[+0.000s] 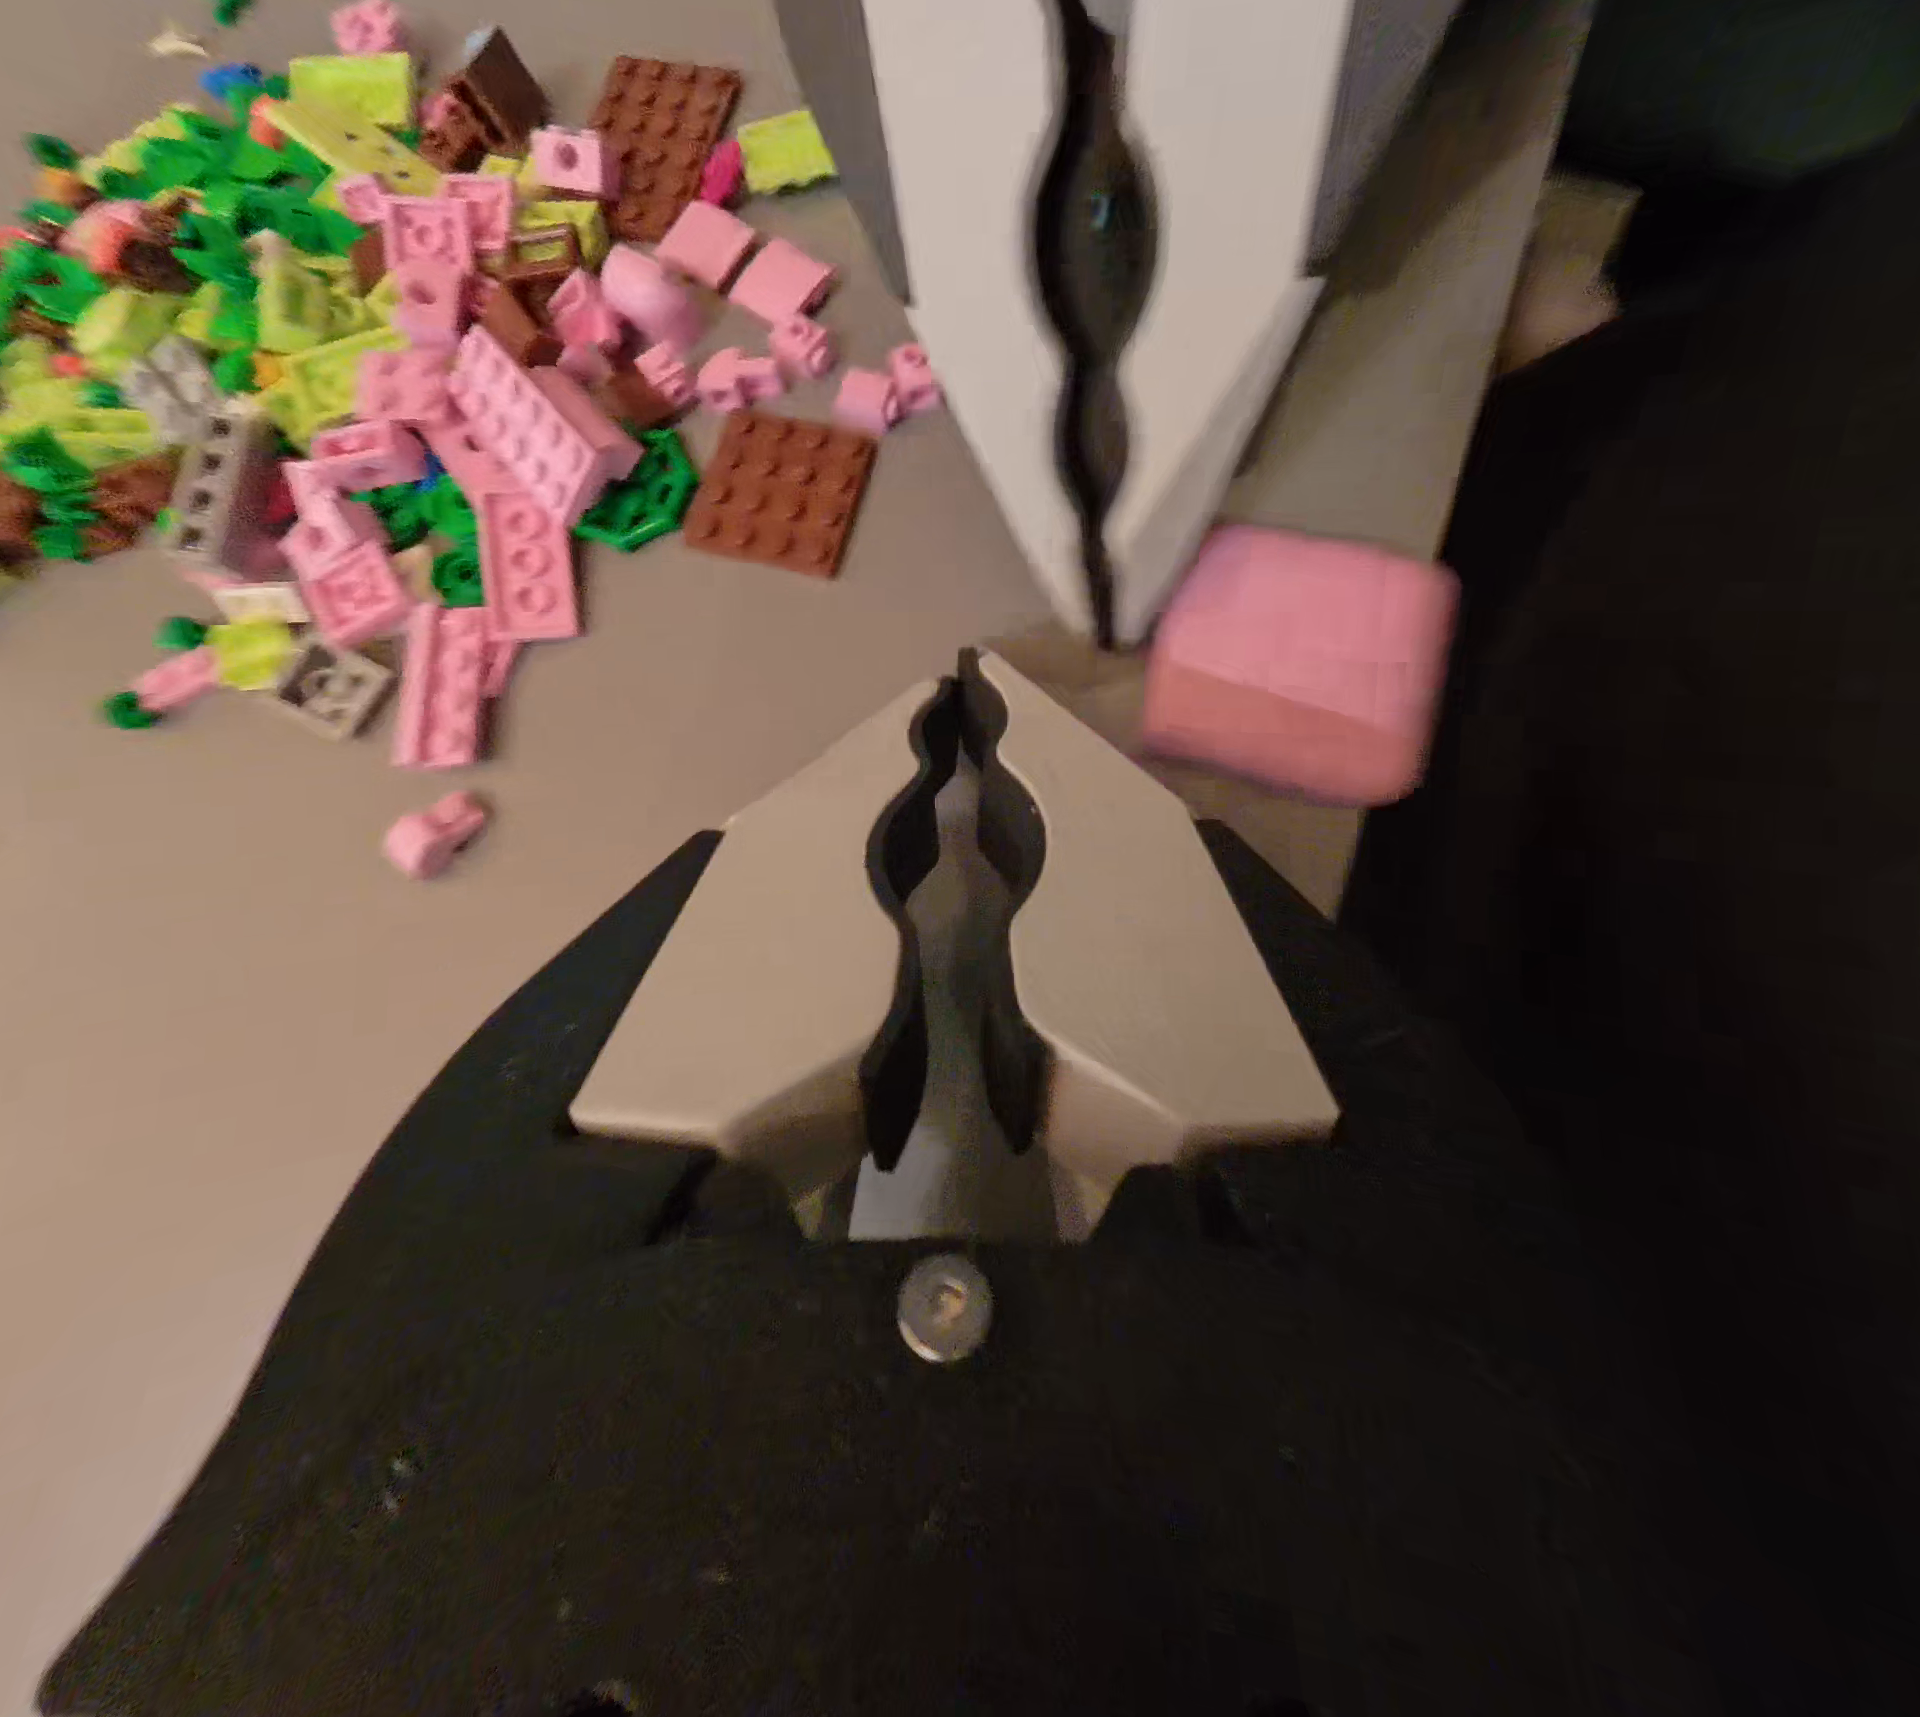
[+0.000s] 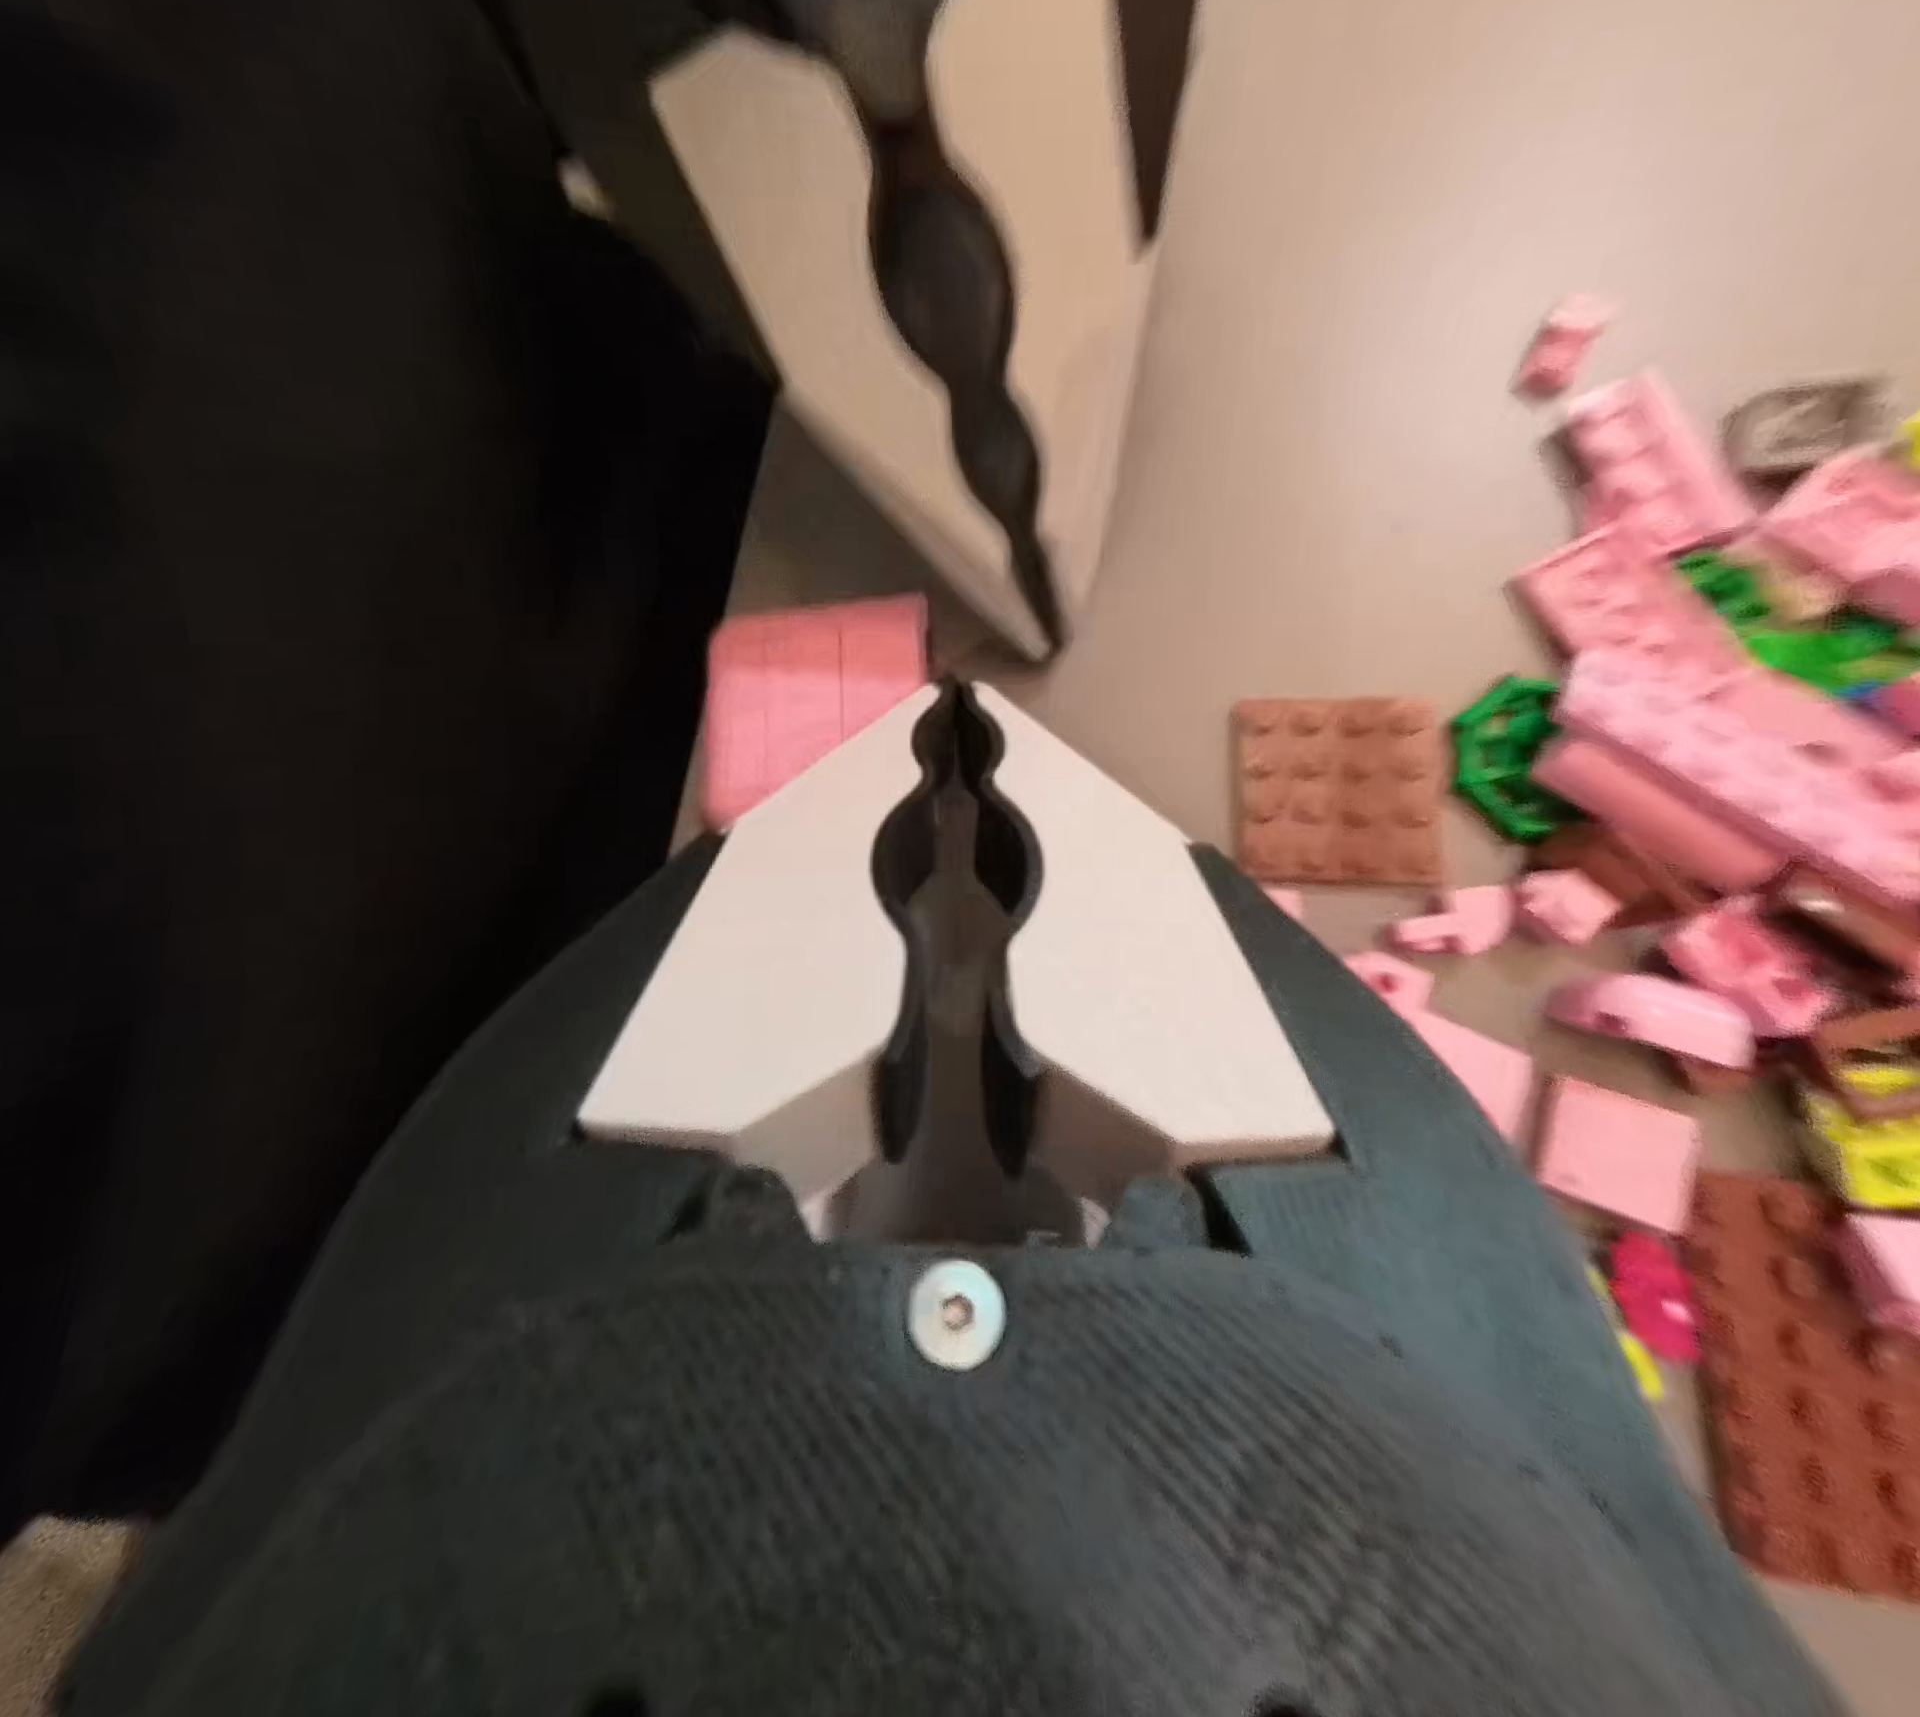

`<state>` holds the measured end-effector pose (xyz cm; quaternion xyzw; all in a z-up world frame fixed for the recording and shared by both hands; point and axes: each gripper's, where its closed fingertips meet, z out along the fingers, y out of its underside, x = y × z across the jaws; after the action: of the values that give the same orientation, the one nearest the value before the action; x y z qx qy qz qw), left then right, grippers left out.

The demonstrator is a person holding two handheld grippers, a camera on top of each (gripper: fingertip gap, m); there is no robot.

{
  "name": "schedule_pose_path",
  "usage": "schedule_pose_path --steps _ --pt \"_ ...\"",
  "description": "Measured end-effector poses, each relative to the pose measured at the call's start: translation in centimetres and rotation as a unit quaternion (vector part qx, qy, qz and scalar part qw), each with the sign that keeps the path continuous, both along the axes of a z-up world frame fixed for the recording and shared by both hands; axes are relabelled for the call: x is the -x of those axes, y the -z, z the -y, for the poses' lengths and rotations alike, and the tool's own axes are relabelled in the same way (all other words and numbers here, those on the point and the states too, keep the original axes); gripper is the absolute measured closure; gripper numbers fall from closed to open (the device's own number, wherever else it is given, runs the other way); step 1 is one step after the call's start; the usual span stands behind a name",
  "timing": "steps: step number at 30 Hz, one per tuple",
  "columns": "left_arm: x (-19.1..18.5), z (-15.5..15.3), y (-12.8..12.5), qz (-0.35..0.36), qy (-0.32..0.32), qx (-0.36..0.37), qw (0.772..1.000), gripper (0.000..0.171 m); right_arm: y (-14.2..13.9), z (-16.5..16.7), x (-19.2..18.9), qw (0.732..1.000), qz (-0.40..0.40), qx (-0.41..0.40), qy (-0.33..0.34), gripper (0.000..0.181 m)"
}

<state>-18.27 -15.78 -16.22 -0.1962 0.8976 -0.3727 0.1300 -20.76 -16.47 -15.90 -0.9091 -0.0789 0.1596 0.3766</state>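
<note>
Pink rounded block (image 1: 1294, 665) sits at the table edge (image 1: 1382, 826), just beside both your tips | left gripper (image 1: 968, 665) clenched, empty | right gripper (image 2: 951, 693) clenched, empty, tip-to-tip with left | brick pile (image 1: 343, 379) on your table, apart.

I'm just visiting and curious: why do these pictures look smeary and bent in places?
Left wrist view: the brick pile is fairly sharp, the pink block and the other hand-held gripper soft with blur. Right wrist view: the bricks smear toward the right edge, and the wide lens stretches things at the borders; the left side is dark.
</note>
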Motion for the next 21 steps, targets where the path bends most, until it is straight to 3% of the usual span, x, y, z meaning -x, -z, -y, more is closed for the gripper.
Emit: schedule_pose_path --steps 2,4,6,8,10,13,15,21 --pt "-0.7 -0.7 0.1 0.03 -0.015 -0.018 0.999 0.171 0.3 -0.2 0.6 1.0 -0.006 0.014 0.006 0.181" --pt "-1.8 -1.7 -0.1 0.041 -0.049 -0.022 0.998 0.171 0.3 -0.2 -1.3 0.997 0.05 0.023 0.047 0.181" --pt "-1.6 -1.8 -1.0 0.021 -0.055 0.024 0.998 0.17 -0.4 0.0 -2.4 0.994 0.081 0.005 0.067 0.181" --pt "-0.1 -1.1 -1.9 -0.031 -0.035 0.082 0.996 0.151 -1.3 0.4 -2.0 0.996 0.049 -0.013 0.074 0.181" --pt "1.4 -0.6 -2.1 -0.068 -0.018 0.102 0.992 0.145 -1.7 1.7 -1.2 0.997 0.012 -0.01 0.075 0.181" --pt "2.9 -0.3 -1.7 -0.057 0.0 0.076 0.995 0.141 -1.5 4.1 0.9 0.997 -0.037 0.007 0.065 0.18" --pt "3.7 0.1 -1.4 -0.057 0.007 0.063 0.996 0.141 -1.0 5.0 1.7 0.997 -0.026 0.007 0.076 0.18" --pt "4.5 1.3 -1.0 -0.053 0.011 0.049 0.997 0.136 0.2 4.7 4.2 0.996 -0.045 0.011 0.077 0.181"
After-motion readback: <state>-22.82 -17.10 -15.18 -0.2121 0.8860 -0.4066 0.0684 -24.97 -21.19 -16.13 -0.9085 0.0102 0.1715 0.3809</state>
